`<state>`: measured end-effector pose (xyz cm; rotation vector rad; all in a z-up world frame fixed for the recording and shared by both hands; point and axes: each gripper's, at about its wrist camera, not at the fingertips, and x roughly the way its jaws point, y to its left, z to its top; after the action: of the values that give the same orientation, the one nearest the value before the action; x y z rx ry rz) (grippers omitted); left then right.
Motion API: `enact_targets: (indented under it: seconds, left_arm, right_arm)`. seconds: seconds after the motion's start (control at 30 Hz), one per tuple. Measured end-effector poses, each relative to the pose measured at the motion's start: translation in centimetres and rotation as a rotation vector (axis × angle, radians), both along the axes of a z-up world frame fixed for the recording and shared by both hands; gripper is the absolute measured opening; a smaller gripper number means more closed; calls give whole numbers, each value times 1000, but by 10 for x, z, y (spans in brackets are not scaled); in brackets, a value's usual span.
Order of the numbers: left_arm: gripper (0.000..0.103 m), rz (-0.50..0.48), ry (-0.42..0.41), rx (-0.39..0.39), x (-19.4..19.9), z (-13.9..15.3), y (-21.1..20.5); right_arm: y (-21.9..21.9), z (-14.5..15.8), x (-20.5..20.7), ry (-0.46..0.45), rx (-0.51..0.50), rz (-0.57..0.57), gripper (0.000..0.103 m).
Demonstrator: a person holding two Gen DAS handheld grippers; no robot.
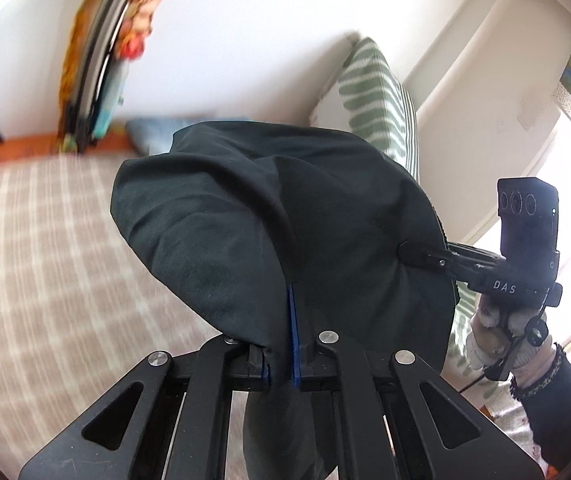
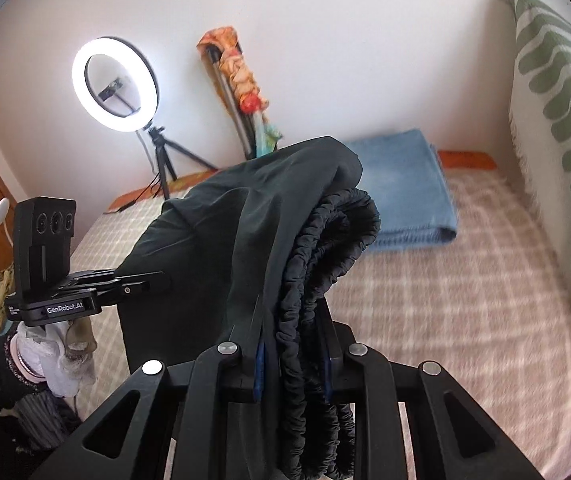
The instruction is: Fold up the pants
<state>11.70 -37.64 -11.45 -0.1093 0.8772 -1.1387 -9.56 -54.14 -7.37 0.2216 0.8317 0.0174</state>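
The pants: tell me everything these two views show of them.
The pants are dark, nearly black, of smooth thin-looking fabric, with a ruched elastic waistband bunched in several layers. They are lifted off the checked bedcover, draped in loose folds. The left tool is shut on plain fabric; the right tool is shut on the gathered waistband. Nothing else visibly touches them.
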Motion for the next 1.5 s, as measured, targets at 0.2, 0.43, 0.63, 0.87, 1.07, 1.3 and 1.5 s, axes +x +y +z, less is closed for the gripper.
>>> enact_targets:
  seconds: [0.2,0.43,0.63,0.87,1.07,1.3,1.5]
  left_arm:
    - [6,2,-87,-7,32,21,-33]
    - [6,8,-146,-1,77,30,-80]
    - [6,19,-162,8,113,26,-115]
    - [6,48,-170,65,143,4,-141]
    - [9,108,-196,166,158,-16,-145]
    - [38,156,-158,235,162,-26,-139]
    - [59,172,-166,227,149,-20,-122]
  right_arm:
    - [-24,19,42,-46,-52,-31,19]
    - [-62,30,103,-74,-90,-58,19]
    - [-100,24,149,-86,-88,-75,19]
    - [-136,-4,191,-54,-97,-74,19]
    - [-151,-36,219,7,-129,-68,22]
    - [-165,-42,219,30,-178,-200,52]
    - [-160,-30,203,10,-194,-233,76]
